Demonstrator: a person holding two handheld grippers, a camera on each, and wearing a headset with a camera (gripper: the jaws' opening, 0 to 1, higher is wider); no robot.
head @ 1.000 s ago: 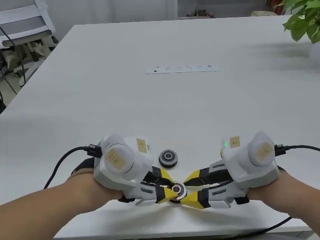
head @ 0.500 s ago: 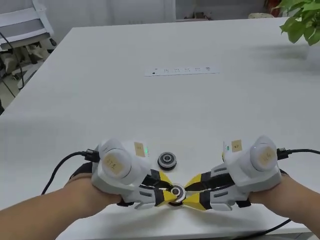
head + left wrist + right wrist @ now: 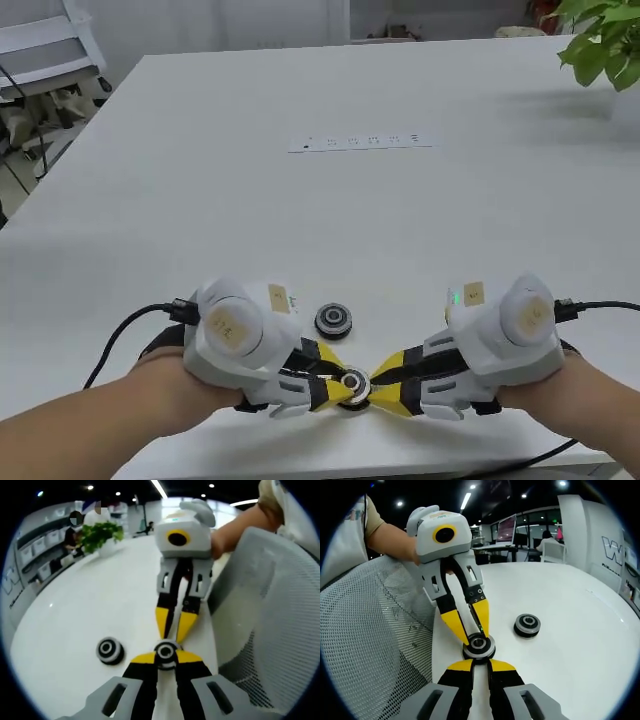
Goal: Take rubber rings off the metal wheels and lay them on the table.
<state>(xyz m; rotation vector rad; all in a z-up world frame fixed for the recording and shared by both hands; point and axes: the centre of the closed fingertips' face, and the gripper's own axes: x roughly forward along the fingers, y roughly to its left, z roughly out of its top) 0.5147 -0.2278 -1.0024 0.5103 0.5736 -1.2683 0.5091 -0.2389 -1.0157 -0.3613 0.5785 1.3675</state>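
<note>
My left fingers (image 3: 330, 362) and right fingers (image 3: 390, 360) meet tip to tip, both gripping one metal wheel (image 3: 352, 382); a second wheel (image 3: 334, 319) lies on the desk (image 3: 300, 220) just beyond.

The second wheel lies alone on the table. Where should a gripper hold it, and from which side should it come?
Hold the free wheel across its outer rim, jaws on opposite sides. It lies flat, hole upward, with the rim exposed all round, so coming down from above is probably best.
</note>
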